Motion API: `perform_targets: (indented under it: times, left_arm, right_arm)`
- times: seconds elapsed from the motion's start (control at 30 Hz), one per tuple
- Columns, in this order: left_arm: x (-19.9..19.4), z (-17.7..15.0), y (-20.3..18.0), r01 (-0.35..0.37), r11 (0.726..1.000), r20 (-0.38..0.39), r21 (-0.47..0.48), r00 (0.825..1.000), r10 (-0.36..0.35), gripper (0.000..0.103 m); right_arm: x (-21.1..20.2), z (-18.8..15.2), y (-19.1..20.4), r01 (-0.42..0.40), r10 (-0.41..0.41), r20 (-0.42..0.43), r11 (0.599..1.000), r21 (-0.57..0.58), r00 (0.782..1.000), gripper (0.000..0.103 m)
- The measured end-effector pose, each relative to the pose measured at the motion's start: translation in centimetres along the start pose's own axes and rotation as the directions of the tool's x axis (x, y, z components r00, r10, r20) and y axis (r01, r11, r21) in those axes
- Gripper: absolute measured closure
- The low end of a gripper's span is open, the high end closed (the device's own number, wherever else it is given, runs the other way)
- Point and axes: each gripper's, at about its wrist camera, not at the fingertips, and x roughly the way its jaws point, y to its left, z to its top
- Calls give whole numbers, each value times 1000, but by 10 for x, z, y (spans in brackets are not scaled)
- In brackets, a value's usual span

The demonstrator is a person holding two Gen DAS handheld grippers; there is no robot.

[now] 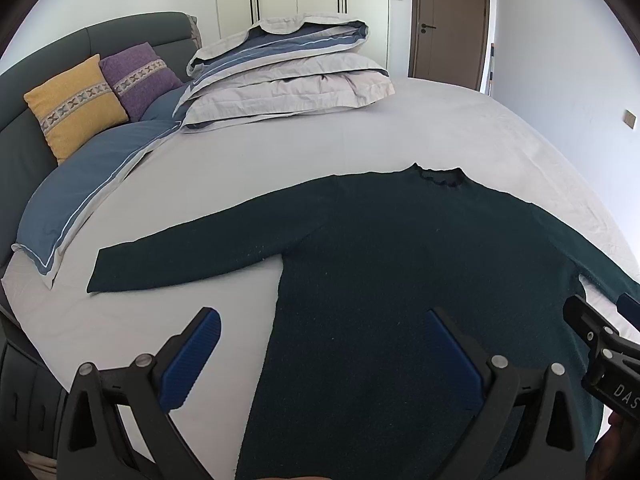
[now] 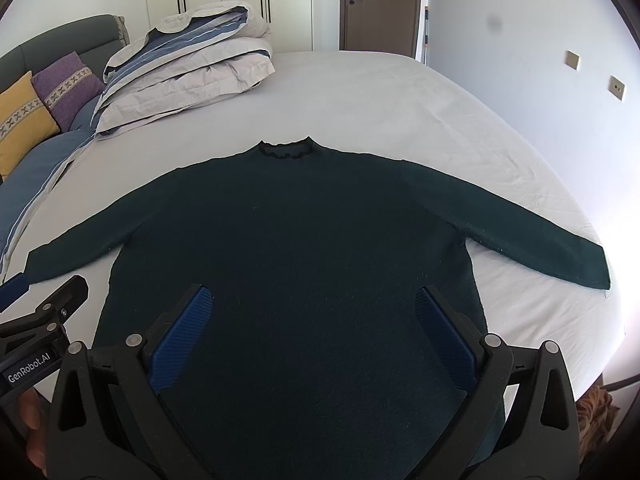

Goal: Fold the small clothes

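A dark green long-sleeved sweater (image 1: 400, 248) (image 2: 304, 232) lies flat on the white bed sheet (image 1: 320, 140) (image 2: 380, 96), collar away from me and both sleeves spread out sideways. My left gripper (image 1: 324, 320) hovers open over the sweater's lower left edge, one blue pad over the sheet and one over the knit. Above the lower middle of the sweater's body my right gripper (image 2: 314, 300) is open, holding nothing. Each gripper shows at the edge of the other's view: the right gripper (image 1: 600, 320) and the left gripper (image 2: 40, 296).
A folded grey and blue duvet (image 1: 288, 76) (image 2: 188, 64) is stacked at the far left of the bed. Yellow (image 1: 76, 104) and purple (image 1: 140, 76) cushions lean on the grey headboard (image 1: 120, 36). A brown door (image 1: 452, 20) and a white wall stand beyond the bed.
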Motion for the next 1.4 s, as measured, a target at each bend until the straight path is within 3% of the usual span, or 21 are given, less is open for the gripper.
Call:
perform_targets:
  times: [1.4]
  left_arm:
    - [1,-5,8,-4,1000,-2,2,1000,4,0]
  right_arm:
    - [-1,2,-1,-5,5,-3,1000,2,1000,0]
